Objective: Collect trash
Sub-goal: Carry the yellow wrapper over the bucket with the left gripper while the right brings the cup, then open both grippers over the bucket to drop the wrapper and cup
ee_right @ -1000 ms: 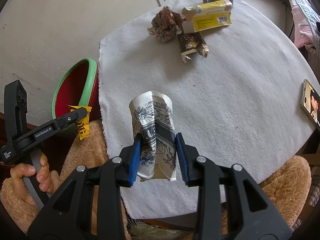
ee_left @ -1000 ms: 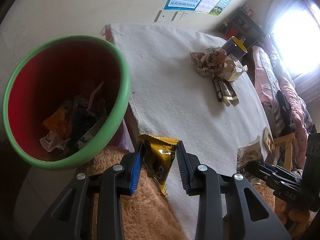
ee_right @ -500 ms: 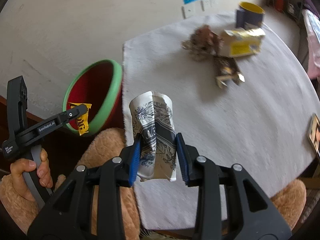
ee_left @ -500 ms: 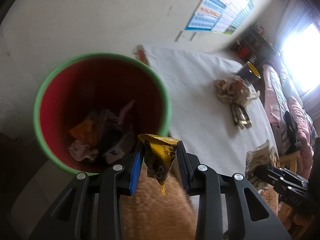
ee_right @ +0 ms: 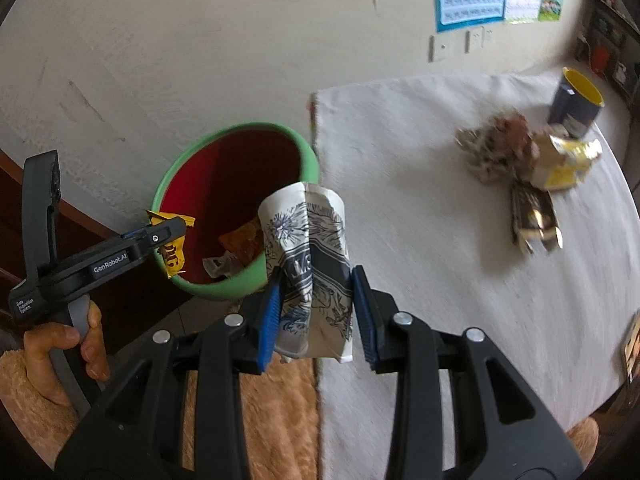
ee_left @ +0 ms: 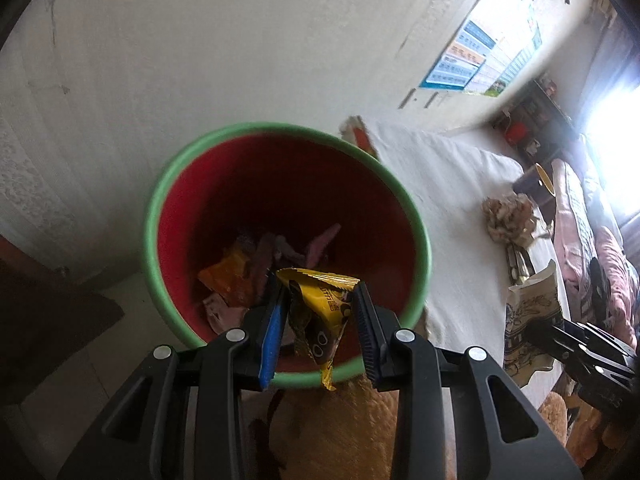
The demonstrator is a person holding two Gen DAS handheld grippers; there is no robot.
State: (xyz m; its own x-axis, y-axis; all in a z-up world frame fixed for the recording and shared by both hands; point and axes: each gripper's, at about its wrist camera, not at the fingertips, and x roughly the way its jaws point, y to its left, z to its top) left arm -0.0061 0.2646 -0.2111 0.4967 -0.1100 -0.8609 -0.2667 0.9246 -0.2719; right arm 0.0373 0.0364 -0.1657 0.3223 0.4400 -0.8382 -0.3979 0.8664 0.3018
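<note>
Trash held at both ends of my rig: my left gripper (ee_left: pixel 318 322) pinches a yellow snack wrapper (ee_left: pixel 320 312) over the near rim of the red bin with green rim (ee_left: pixel 160 184), which already holds several wrappers, while my right gripper (ee_right: pixel 314 312) clamps a crushed printed paper cup (ee_right: pixel 310 276) above the near left edge of the white-covered table (ee_right: pixel 440 280), just right of the bin. Farther right on the table I see a crumpled paper ball (ee_right: pixel 496 144), a flattened yellow carton (ee_right: pixel 564 160), a small dark wrapper (ee_right: pixel 534 220) and a dark mug with yellow inside (ee_right: pixel 576 100). A hand (ee_right: pixel 64 356) grips the left gripper's handle at near left.
</note>
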